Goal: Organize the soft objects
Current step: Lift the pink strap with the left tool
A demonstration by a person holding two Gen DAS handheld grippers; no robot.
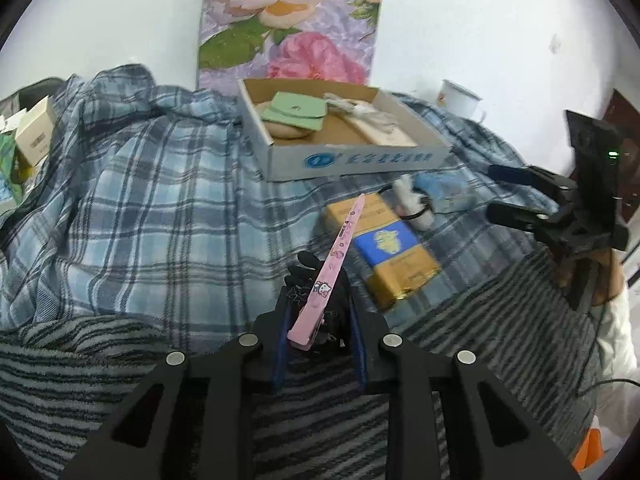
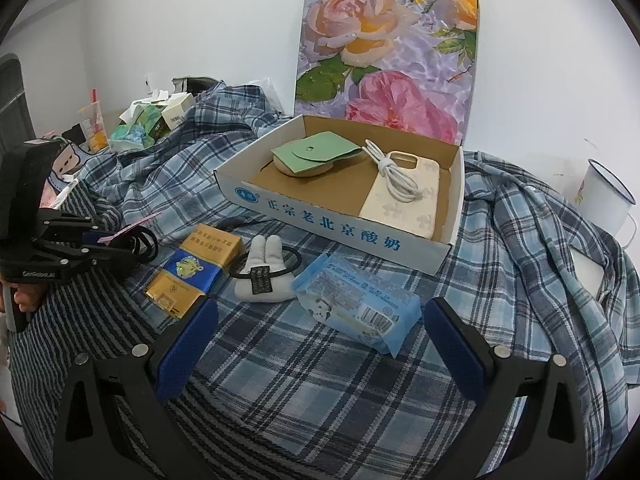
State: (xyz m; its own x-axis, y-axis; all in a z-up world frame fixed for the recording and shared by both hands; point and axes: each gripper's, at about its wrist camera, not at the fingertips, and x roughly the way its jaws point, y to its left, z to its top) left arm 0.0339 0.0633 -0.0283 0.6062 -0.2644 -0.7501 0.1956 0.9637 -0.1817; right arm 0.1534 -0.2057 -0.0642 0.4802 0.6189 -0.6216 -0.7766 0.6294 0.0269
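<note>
1. The left gripper (image 1: 320, 312) is clamped on a black hair tie (image 1: 308, 276) with a pink tag (image 1: 332, 264); the tag's long axis runs up and away past the fingertips, toward the cardboard tray (image 1: 352, 160).
2. The right gripper (image 2: 320, 328) stands wide open and empty, just behind a blue tissue pack (image 2: 356, 300).
3. Most of the hair tie is hidden between the fingers.
4. A plaid blanket (image 2: 280, 380) covers the surface below a white wall.

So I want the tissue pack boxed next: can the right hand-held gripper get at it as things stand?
Probably yes. The right hand-held gripper is open, and the blue tissue pack lies unobstructed on the plaid cloth just ahead of its fingers.
</note>
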